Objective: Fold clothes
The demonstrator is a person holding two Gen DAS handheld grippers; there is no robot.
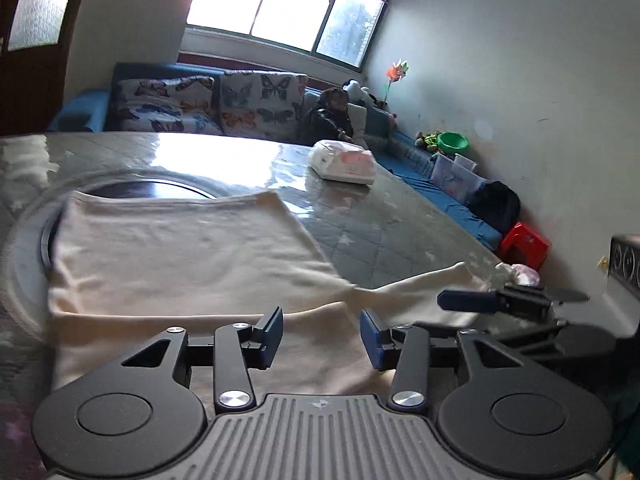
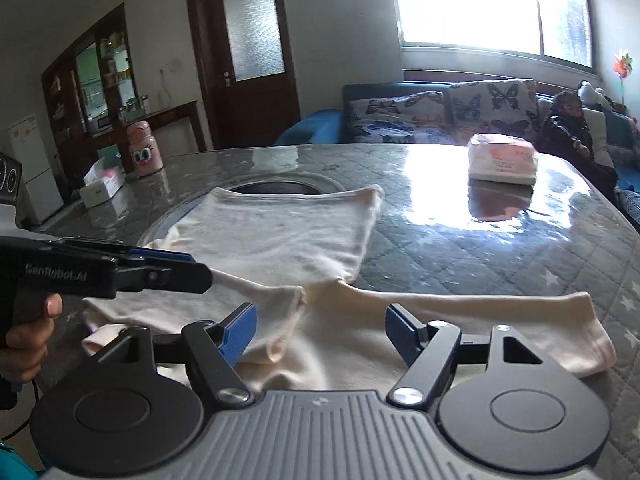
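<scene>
Both the left gripper (image 1: 320, 336) and right gripper (image 2: 320, 334) hang open and empty over the half-folded cream shirt (image 2: 280, 236), so next probably grab the sleeve (image 2: 520, 320) at the right.

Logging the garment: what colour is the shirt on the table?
Plain cream shirt, clearest in the right wrist view.

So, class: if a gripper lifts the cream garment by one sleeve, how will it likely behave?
The cream garment is probably floppy: it lies flat with soft creases, so it should drape and sag. It looks thin, likely light. On the glossy table cover it may slide when pushed.
</scene>
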